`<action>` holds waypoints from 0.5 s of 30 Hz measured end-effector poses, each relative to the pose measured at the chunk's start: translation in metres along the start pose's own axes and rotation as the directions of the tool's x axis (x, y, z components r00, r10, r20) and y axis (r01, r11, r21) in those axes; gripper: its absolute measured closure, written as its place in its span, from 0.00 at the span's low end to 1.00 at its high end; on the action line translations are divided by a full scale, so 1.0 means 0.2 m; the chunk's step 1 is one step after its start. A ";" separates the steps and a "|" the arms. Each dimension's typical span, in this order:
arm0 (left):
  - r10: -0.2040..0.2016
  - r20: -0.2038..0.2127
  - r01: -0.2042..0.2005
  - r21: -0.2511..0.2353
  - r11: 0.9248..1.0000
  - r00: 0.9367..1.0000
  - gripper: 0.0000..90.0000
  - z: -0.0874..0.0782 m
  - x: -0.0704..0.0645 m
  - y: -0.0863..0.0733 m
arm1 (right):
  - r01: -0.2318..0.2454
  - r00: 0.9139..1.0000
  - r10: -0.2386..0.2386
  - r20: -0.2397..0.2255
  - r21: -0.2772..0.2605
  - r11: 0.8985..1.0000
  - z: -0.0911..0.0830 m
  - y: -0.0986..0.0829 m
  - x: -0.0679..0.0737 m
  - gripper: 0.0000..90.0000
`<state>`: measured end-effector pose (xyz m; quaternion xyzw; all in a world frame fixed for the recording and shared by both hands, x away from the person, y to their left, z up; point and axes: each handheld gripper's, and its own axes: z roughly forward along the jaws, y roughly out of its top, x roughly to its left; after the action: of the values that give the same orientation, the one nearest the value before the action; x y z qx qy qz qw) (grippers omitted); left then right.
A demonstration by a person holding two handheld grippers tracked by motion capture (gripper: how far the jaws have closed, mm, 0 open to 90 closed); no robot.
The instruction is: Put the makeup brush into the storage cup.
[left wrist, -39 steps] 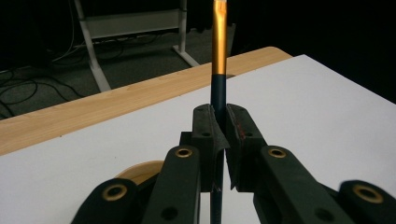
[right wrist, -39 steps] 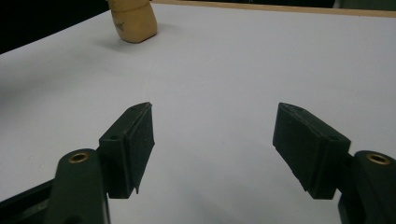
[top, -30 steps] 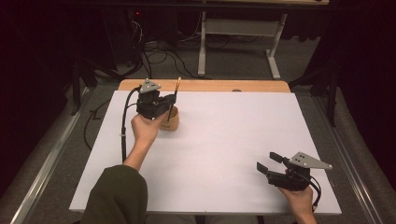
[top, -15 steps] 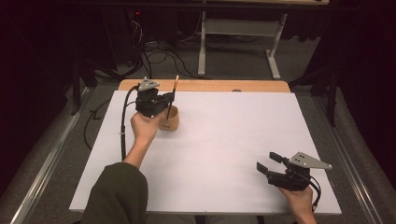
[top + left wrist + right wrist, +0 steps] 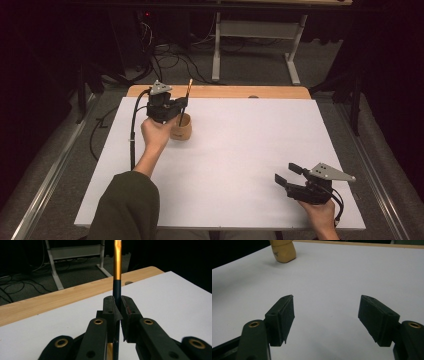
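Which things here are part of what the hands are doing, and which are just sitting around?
In the job:
left gripper, shut on the pen
wooden cup beside and below it

Just there:
right gripper, open, idle over the white table
cables on the floor

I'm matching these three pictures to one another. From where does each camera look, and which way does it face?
High view: above the person's side, facing forward and down on the white table; forearms, hands, both grippers show.
Left gripper view: on the left hand-held gripper, facing along its jaws, shut on an upright pencil.
Right gripper view: on the right hand-held gripper, low over the table, jaws open.
Shared: the wooden cup appears in the high and right gripper views.
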<state>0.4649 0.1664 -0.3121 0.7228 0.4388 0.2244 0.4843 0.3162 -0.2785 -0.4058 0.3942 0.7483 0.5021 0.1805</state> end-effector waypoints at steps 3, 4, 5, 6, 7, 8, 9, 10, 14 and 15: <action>0.003 -0.001 -0.003 0.003 1.000 1.000 0.92 0.00 0.00 0.00 | 0.001 1.000 -0.001 0.001 -0.001 1.000 0.00 0.00 0.00 0.34; 0.003 -0.001 -0.002 0.001 1.000 1.000 0.92 0.00 0.00 0.00 | 0.001 1.000 -0.001 0.001 -0.001 1.000 0.00 0.00 0.00 0.34; 0.002 -0.002 -0.002 0.002 1.000 1.000 0.92 0.01 0.00 0.00 | 0.002 1.000 -0.002 0.000 0.000 1.000 0.00 0.00 0.00 0.34; 0.002 -0.003 -0.002 0.002 1.000 1.000 0.92 0.01 0.00 0.00 | 0.005 1.000 -0.005 0.000 0.000 1.000 0.00 0.00 0.00 0.34; 0.003 -0.004 -0.003 0.004 1.000 1.000 0.92 0.01 0.01 0.00 | 0.005 1.000 -0.005 0.000 0.000 1.000 0.00 0.00 0.00 0.34; 0.003 -0.005 -0.003 0.002 1.000 1.000 0.92 0.01 0.01 0.00 | 0.005 1.000 -0.005 0.000 0.000 1.000 0.00 0.00 0.00 0.34; 0.000 -0.006 0.000 0.001 1.000 1.000 0.92 0.01 0.01 0.00 | 0.003 1.000 -0.003 0.000 0.001 1.000 0.00 0.00 0.00 0.34; 0.001 -0.007 -0.001 0.001 1.000 1.000 0.92 0.02 0.01 0.00 | 0.003 1.000 -0.003 0.001 0.000 1.000 0.00 0.00 0.00 0.34; 0.001 -0.008 -0.001 -0.006 1.000 1.000 0.92 0.03 0.02 0.00 | 0.007 1.000 -0.007 -0.001 0.001 1.000 0.00 0.00 0.00 0.34; 0.004 -0.011 -0.004 -0.005 1.000 1.000 0.92 0.04 0.02 0.01 | 0.005 1.000 -0.005 0.000 0.001 1.000 0.00 0.00 0.00 0.34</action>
<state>0.4725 0.1652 -0.3146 0.7211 0.4395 0.2303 0.4835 0.3162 -0.2779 -0.4057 0.3922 0.7496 0.5014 0.1816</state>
